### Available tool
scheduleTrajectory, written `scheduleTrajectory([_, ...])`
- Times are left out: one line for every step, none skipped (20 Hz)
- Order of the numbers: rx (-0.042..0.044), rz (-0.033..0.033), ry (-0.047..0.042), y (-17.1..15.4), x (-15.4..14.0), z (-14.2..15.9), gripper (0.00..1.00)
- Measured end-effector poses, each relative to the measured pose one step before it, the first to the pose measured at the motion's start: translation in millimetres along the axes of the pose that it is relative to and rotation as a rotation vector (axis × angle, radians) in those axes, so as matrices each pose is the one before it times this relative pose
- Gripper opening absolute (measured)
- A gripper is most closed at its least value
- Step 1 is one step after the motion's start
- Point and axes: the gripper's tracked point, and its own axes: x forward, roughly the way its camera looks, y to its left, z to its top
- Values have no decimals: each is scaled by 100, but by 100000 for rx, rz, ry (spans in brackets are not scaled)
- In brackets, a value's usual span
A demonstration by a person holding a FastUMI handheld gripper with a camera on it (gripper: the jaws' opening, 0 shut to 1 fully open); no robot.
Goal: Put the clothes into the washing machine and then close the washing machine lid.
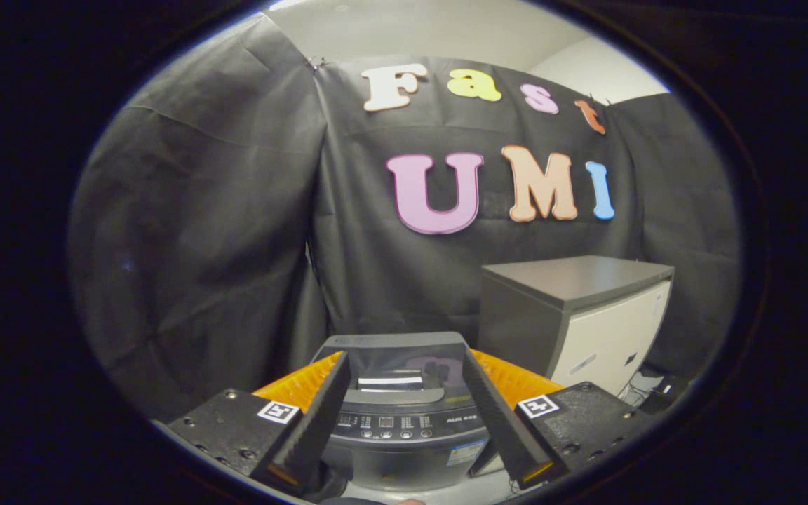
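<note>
Both fingers of our gripper stand wide, holding nothing, ahead of the washing machine, whose lid looks shut; clothes unseen, so the stage is unclear.

— Where did we look from?
— We rode on the gripper, facing forward along its spread fingers toward the booth's wall.
— How near were we?
— Close above the washing machine, the cabinet just beyond.
</note>
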Motion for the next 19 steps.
scheduleTrajectory([-485, 314, -2169, -165, -1141, 1330, 98])
scheduleTrajectory([-834, 2678, -1648, 522, -977, 611, 97])
scheduleTrajectory([-994, 3224, -3666, 484, -584, 970, 97])
scheduleTrajectory([-1184, 447, -2207, -148, -373, 752, 97])
scheduleTrajectory([-1215, -1027, -1011, -467, -914, 406, 97])
scheduleTrajectory([-1229, -809, -579, -445, -528, 476, 97])
scheduleTrajectory([-749, -545, -1080, -369, -413, 466, 96])
scheduleTrajectory([-399, -218, -1871, -291, -358, 635, 96])
scheduleTrajectory([255, -493, -934, -486, -366, 194, 96])
scheduleTrajectory([405, -902, -576, -842, -419, -91, 96])
scheduleTrajectory([428, -1716, -717, -1073, -352, 32, 96])
scheduleTrajectory([191, -994, -1152, -1099, -104, -38, 96])
scheduleTrajectory([493, -852, -1096, -968, -74, -118, 96])
scheduleTrajectory([1090, -707, -929, -1030, 40, -187, 96])
scheduleTrajectory([864, -391, -593, -939, -41, -314, 96])
scheduleTrajectory([1172, -1783, -442, -1039, -160, -191, 96])
scheduleTrajectory([833, -1851, -511, -1371, 124, -165, 96])
scheduleTrajectory([1159, -1268, 414, -900, 58, -212, 96])
scheduleTrajectory([746, -597, 591, -410, 114, -429, 96])
